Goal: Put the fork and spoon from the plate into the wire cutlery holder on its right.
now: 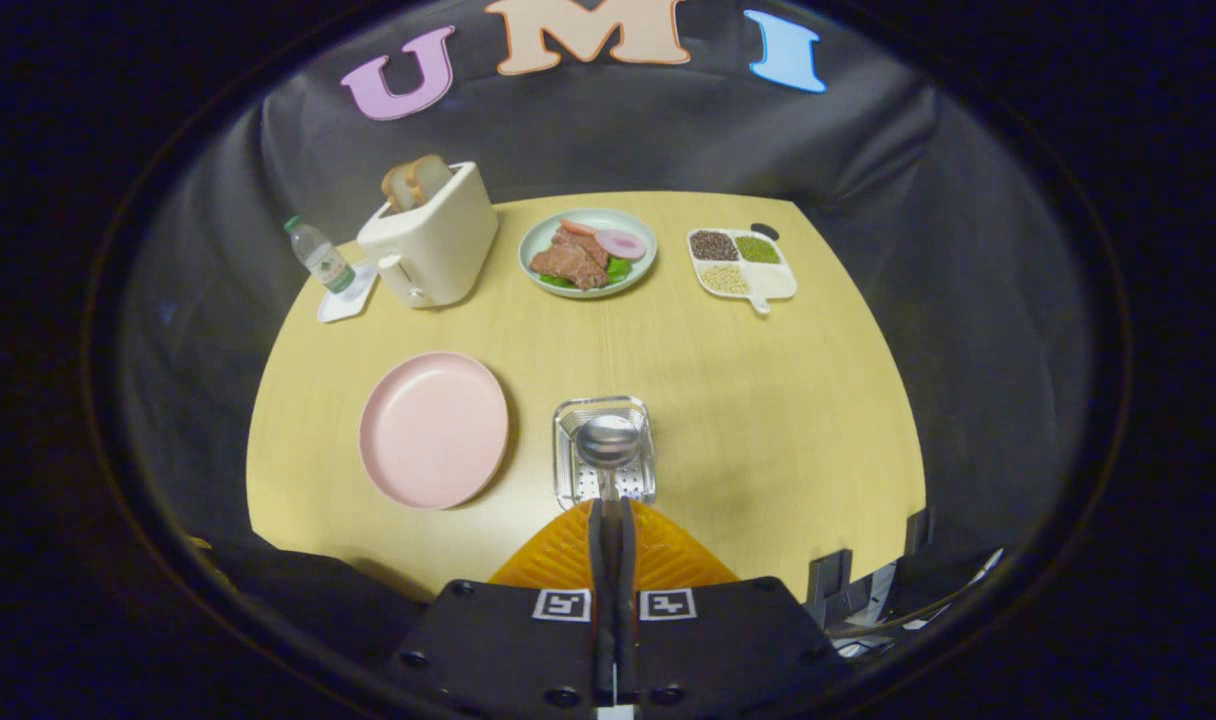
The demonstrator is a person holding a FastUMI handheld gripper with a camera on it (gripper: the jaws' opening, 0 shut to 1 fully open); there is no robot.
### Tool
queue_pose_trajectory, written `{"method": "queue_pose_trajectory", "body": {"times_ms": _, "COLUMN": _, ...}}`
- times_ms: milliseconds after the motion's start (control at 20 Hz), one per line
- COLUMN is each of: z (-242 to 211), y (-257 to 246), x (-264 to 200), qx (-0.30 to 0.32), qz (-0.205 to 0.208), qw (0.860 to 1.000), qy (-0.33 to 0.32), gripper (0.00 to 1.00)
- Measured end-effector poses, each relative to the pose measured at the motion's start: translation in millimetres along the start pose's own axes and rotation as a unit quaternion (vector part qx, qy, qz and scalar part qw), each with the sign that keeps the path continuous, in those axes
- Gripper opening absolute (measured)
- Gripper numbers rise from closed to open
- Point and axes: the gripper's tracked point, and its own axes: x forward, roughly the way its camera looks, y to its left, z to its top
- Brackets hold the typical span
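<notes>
At the lower centre of the frame the gripper [612,515] is clamped on the handle of a shiny metal spoon [608,442], whose bowl hangs over the square wire cutlery holder [571,470] on the pale wooden bench [768,400], just right of the empty round pink plate [433,428].

A pale yellow wooden surface [768,420] stands inside the booth, lit evenly from above. Dark cloth [868,150] hangs in soft folds behind it and wraps around both of its sides.
</notes>
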Motion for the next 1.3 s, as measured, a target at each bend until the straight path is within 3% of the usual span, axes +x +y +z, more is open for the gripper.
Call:
{"method": "queue_pose_trajectory", "body": {"times_ms": 350, "z": -4, "y": 7, "x": 39, "qx": -0.020, "qz": 0.001, "qw": 0.998, "qy": 0.067, "gripper": 0.04}}
{"method": "queue_pose_trajectory", "body": {"times_ms": 600, "z": 2, "y": 15, "x": 47, "qx": -0.022, "qz": 0.008, "qw": 0.998, "qy": 0.063, "gripper": 0.08}}
{"method": "queue_pose_trajectory", "body": {"times_ms": 900, "z": 19, "y": 22, "x": 26, "qx": 0.033, "qz": 0.035, "qw": 0.999, "qy": 0.011, "gripper": 0.59}}
{"method": "queue_pose_trajectory", "body": {"times_ms": 1150, "z": 57, "y": 21, "x": 2, "qx": 0.076, "qz": 0.053, "qw": 0.990, "qy": -0.108, "gripper": 1.00}}
{"method": "queue_pose_trajectory", "body": {"times_ms": 1300, "z": 85, "y": 24, "x": -21, "qx": 0.087, "qz": 0.054, "qw": 0.974, "qy": -0.202, "gripper": 1.00}}
